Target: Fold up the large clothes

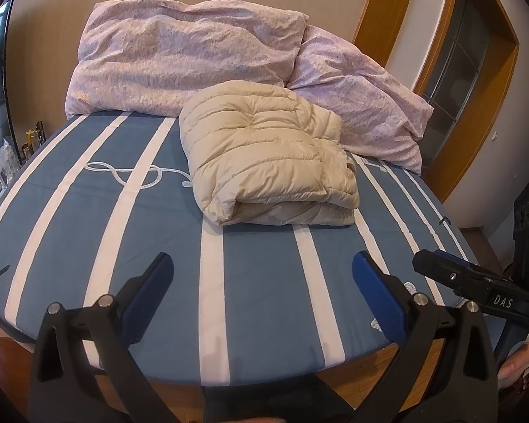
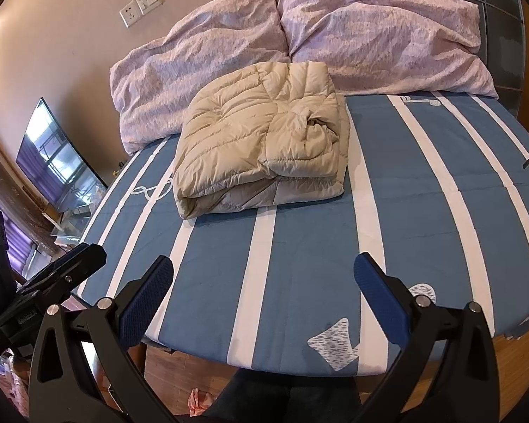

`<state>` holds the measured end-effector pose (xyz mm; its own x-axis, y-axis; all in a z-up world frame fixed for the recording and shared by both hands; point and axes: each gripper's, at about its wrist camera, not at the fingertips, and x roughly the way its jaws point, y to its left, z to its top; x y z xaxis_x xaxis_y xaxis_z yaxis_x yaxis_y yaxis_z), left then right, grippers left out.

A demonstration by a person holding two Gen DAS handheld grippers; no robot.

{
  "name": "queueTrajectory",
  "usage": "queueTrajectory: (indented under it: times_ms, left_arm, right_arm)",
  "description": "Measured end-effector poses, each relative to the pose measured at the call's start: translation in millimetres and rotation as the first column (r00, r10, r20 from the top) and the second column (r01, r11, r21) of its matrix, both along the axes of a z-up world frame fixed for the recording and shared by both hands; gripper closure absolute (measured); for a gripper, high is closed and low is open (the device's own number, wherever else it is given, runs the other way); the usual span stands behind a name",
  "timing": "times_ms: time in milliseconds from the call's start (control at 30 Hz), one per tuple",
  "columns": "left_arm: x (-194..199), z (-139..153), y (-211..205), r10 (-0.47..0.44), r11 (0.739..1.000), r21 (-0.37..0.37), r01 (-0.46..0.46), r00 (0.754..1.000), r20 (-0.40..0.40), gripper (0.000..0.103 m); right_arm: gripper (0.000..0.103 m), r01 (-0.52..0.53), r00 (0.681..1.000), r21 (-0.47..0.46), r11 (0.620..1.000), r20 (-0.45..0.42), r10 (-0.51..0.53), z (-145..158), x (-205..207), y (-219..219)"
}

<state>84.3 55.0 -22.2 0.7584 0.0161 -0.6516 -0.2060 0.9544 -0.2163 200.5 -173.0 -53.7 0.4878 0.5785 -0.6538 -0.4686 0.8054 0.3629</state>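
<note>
The cream puffer jacket [image 1: 268,155] lies on the bed as a thick, squarish bundle, layers stacked and one rolled edge facing the near side. It sits toward the far middle of the mattress, its far edge touching or just short of the lilac pillows [image 1: 180,60]. Judging by that shape, the folding looks finished or nearly so; all that seems left is perhaps squaring a loose flap that bunches on the right side of the top layer, or moving on to another garment, though none shows.

Both tools are well apart from the jacket, at the near edge of the bed. The left gripper [image 1: 262,271] has its jaws spread wide and holds nothing; the right gripper [image 2: 264,273] is equally wide and empty. Each appears at the edge of the other's view, side by side.

The bedsheet [image 1: 257,282] is blue with white stripes running from near to far, stretched fairly smooth, with a looping white line drawn on it near the jacket and pale printed patches at the near right corner. A wooden bed frame [image 2: 511,345] shows under the sheet's near edge. Beyond the pillows stands a beige wall with a socket plate [image 2: 141,5]. A dark screen [image 2: 56,162] stands at the left, and a wood-framed doorway [image 1: 476,81] at the right.
</note>
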Motion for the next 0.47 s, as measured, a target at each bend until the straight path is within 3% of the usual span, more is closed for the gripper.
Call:
queueTrajectory:
  times_ms: [467]
  left_arm:
    - [0.9,-2.0,1.1,0.009,1.000,0.009,-0.009,1.000,-0.004,0.002]
  right_arm:
    - [0.001,0.000,1.000,0.000,1.000,-0.010,0.000,-4.1,3.6,0.7]
